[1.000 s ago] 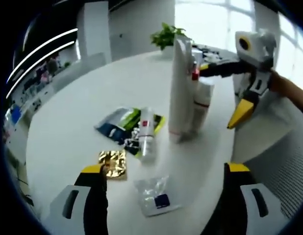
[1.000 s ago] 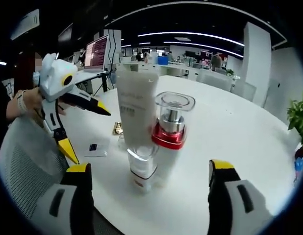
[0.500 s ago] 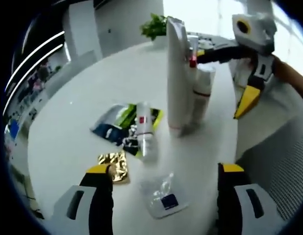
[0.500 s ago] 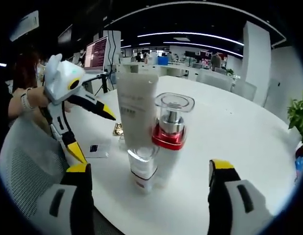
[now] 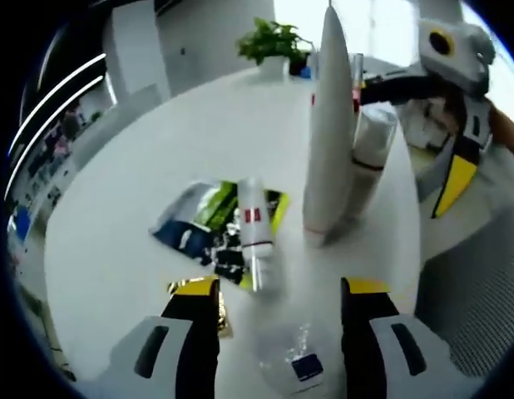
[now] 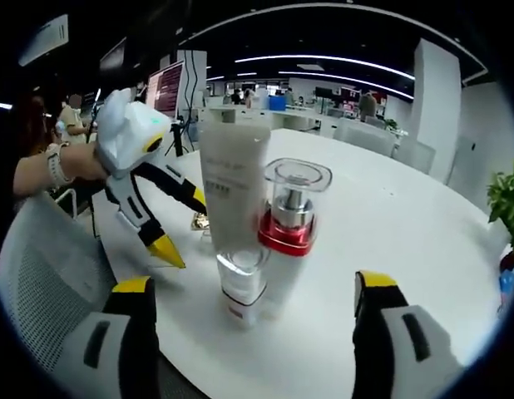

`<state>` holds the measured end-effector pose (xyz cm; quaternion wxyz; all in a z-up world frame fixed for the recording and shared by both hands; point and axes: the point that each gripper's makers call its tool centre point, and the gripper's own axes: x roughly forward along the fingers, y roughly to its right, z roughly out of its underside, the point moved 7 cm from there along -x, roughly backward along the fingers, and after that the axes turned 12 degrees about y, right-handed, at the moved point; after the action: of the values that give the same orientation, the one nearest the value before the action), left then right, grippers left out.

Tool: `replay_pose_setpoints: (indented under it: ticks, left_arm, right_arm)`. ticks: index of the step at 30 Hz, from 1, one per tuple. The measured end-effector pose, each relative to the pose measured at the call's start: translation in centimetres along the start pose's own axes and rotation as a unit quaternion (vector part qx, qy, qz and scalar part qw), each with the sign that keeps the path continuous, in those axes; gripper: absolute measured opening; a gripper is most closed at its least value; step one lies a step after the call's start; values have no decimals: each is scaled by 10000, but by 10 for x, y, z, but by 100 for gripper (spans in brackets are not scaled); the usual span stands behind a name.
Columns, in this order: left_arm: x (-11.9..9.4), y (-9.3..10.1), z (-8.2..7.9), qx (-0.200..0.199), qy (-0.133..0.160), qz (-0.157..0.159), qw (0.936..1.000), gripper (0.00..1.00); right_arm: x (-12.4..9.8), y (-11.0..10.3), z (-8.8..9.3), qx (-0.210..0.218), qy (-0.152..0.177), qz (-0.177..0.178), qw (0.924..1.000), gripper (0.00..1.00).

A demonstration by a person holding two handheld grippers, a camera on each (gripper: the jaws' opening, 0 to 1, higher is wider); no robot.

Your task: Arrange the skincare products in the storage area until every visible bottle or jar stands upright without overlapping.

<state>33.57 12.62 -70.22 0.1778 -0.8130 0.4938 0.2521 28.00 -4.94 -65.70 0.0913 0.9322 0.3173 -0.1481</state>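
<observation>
Centre frame, a small white bottle (image 5: 255, 229) lies flat just ahead of the released left gripper (image 5: 278, 293), while the right gripper (image 6: 250, 291) gapes before the upright tube (image 6: 232, 199).

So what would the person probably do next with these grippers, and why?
Probably lower the left gripper a little and close it on the small white bottle. That bottle lies on its side across some sachets, just ahead of the open jaws, while the tall tube and the red-collared pump bottle stand upright.
</observation>
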Motion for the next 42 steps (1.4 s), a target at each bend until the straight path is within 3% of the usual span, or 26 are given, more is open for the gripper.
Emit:
replay_pose_setpoints:
  ticks: [3,5,18,21,24,35,42]
  left_arm:
    - [6,-3,0,-48,17,1,10000,44]
    - [9,-6,1,-444,-2,-88,9990,39]
    - [20,-8,11,-437,-82,-187,9988,21]
    - [20,-9,14,-279,-239,-282,9989,22]
    - [19,-11,13,-390,-171,-306,9986,16]
    - [22,-14,13,-333,-124,-349,9988,16]
    - [20,-17,15,-684,-62,-375,9969,16]
  right_arm:
    - [0,0,0,1,5,2,10000,100]
    - [0,0,0,3,9,5,10000,100]
    - [1,2,3,-43,-86,21,10000,100]
    - [1,2,3,-54,-103,20,9999,100]
    - [1,2,4,-59,-125,14,9999,100]
    - [1,2,5,-105,-176,27,9998,99]
    - [1,1,6,-144,-215,8,9997,99]
